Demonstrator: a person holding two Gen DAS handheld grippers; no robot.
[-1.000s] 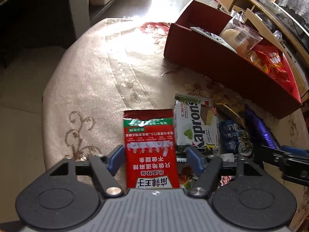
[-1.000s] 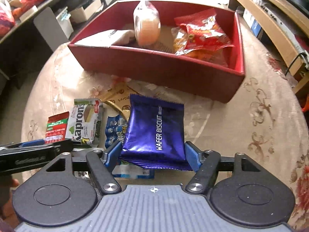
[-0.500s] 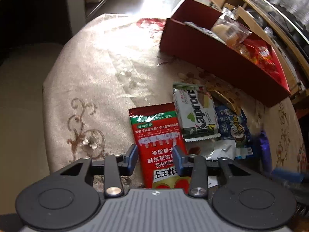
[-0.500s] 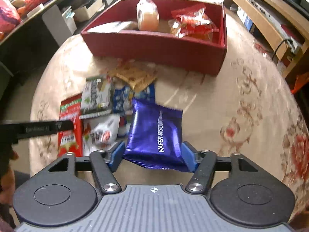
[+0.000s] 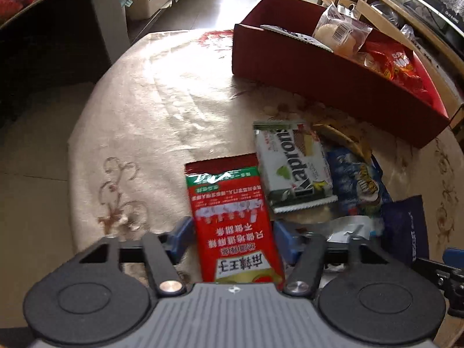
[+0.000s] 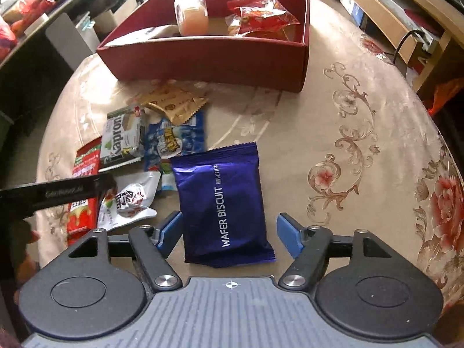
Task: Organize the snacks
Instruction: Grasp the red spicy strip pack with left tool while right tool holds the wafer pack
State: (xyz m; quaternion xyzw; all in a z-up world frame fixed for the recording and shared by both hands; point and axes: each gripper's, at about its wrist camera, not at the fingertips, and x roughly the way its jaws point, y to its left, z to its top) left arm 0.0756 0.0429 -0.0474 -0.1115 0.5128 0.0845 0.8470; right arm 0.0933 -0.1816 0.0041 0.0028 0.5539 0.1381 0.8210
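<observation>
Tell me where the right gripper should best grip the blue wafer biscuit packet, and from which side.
Probably across the wafer biscuit packet's long side edges near its lower end, coming from above. It lies flat on the tablecloth, lengthwise between the right gripper's opening jaws, whose pads stand clear of both edges.

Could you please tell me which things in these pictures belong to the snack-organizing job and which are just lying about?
Belongs to the job:
- red box
- blue wafer biscuit pack
- red sachet
- Kapron's wafer pack
- blue snack pack
- gold packet
- white pouch

Just lying about:
- wooden shelf unit
- black cable
</observation>
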